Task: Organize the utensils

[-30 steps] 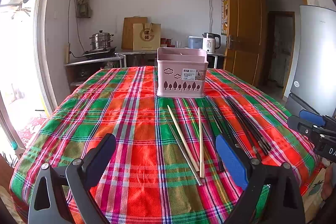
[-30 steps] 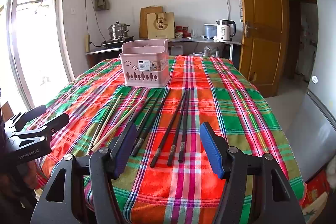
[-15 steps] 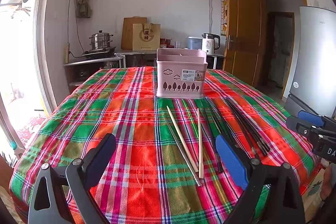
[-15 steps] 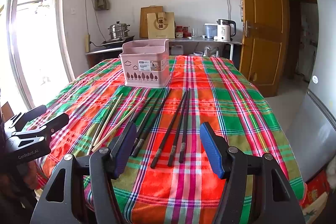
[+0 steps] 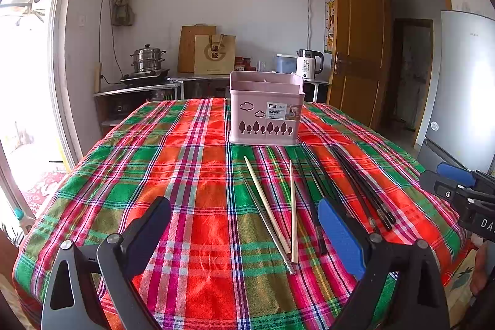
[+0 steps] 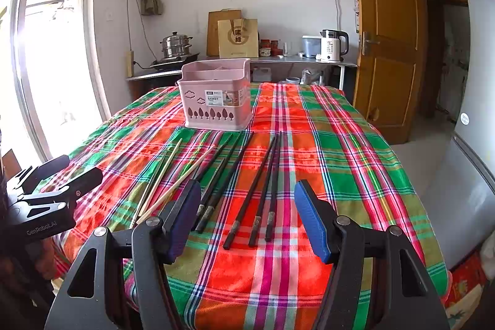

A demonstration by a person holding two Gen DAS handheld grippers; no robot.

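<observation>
Reading "BASKET" on our pink basket's (image 5: 265, 107) label; smaller print's unreadable. Both tools, left (image 5: 244, 231) and right (image 6: 247, 215), spread, empty.

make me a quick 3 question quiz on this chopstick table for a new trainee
1. True or false: both grippers are open and hold nothing.
2. Where does the pink basket stand relative to the chopsticks: A nearer the camera, B beyond their far tips, C on top of them?
3. Fill in: the black chopsticks lie to the ___ of the pale wooden chopsticks in the right wrist view.

Key: 1 true, see left gripper and right gripper; 2 B; 3 right.
</observation>
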